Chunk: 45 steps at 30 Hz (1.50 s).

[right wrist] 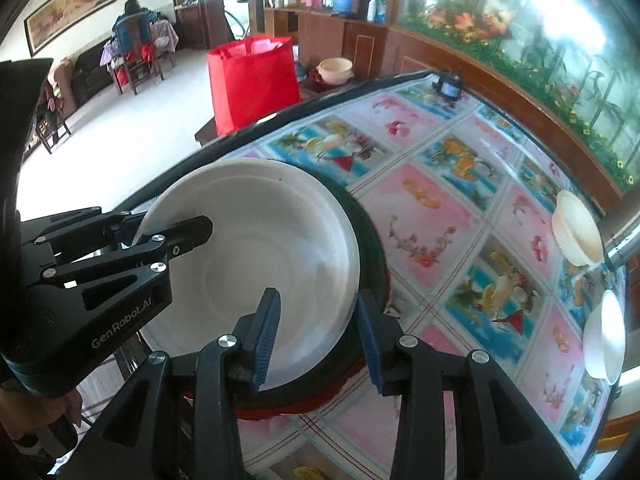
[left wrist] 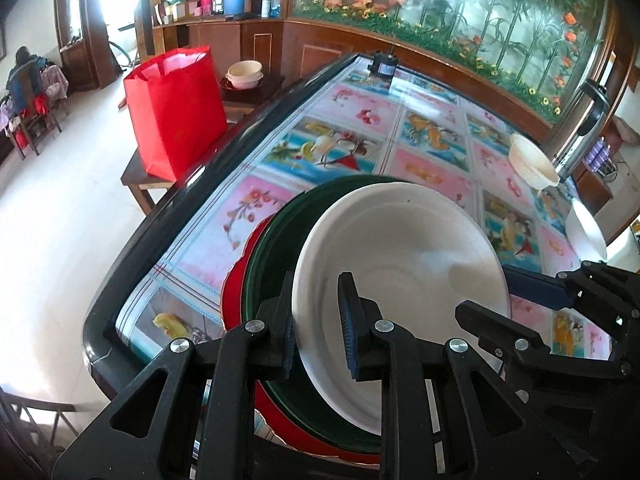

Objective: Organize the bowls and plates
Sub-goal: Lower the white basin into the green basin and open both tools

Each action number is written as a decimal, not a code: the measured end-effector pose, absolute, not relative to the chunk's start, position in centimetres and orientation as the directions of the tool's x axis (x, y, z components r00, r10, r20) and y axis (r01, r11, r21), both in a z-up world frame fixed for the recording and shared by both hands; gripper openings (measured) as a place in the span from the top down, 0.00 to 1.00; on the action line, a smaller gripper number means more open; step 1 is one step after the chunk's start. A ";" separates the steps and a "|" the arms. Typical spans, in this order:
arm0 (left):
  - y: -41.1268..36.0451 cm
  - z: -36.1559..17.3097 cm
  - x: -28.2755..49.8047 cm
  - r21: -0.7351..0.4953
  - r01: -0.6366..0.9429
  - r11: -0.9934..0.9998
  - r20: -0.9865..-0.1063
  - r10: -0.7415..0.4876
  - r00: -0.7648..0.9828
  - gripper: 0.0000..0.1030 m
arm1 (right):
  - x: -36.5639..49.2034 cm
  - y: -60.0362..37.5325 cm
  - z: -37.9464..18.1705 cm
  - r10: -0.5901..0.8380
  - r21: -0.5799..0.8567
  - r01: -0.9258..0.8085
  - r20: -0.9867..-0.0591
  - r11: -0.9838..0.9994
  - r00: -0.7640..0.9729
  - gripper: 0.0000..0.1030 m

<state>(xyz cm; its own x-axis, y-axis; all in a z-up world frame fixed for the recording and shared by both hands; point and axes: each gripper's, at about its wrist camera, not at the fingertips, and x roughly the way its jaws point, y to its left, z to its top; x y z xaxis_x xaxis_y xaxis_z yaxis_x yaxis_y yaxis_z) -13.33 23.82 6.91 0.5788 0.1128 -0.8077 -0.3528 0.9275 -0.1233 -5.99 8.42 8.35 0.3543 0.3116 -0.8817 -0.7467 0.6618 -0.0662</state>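
A white plate (left wrist: 400, 256) lies on top of a dark green plate (left wrist: 276, 248), which lies on a red plate (left wrist: 236, 292) at the near end of the table. The same stack shows in the right wrist view, white plate (right wrist: 256, 248) on top. My left gripper (left wrist: 318, 324) is open with its jaws astride the white plate's left rim. My right gripper (right wrist: 318, 340) is open with its jaws astride the plate's right rim. Each gripper shows in the other's view, the right one (left wrist: 532, 300) and the left one (right wrist: 160, 228).
Two cream bowls (right wrist: 576, 232) (right wrist: 604, 336) sit at the table's right side beside a steel kettle (left wrist: 584, 128). A red bag (left wrist: 176, 108) stands on a low bench left of the table. A small black device (left wrist: 382, 65) sits at the far edge.
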 end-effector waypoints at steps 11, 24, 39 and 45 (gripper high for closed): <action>23.4 5.7 -12.9 -0.089 -0.353 0.931 -0.811 0.138 0.568 0.81 | -5.9 8.1 8.0 0.319 -0.045 -0.747 -0.886 0.663 0.337 0.56; 23.0 5.9 -13.0 -0.082 -0.381 0.921 -0.788 0.175 0.590 0.78 | -6.4 7.1 8.8 0.374 -0.011 -0.743 -0.859 0.669 0.350 0.39; 19.4 9.4 -12.5 -0.110 -0.316 0.943 -0.718 0.144 0.681 0.52 | -3.9 -2.5 10.5 0.337 0.032 -0.513 -0.789 0.858 0.514 0.22; 15.0 10.2 -10.6 -0.100 -0.209 0.973 -0.715 0.076 0.695 0.52 | -2.3 -8.0 10.8 0.197 -0.047 -0.369 -0.779 0.928 0.595 0.22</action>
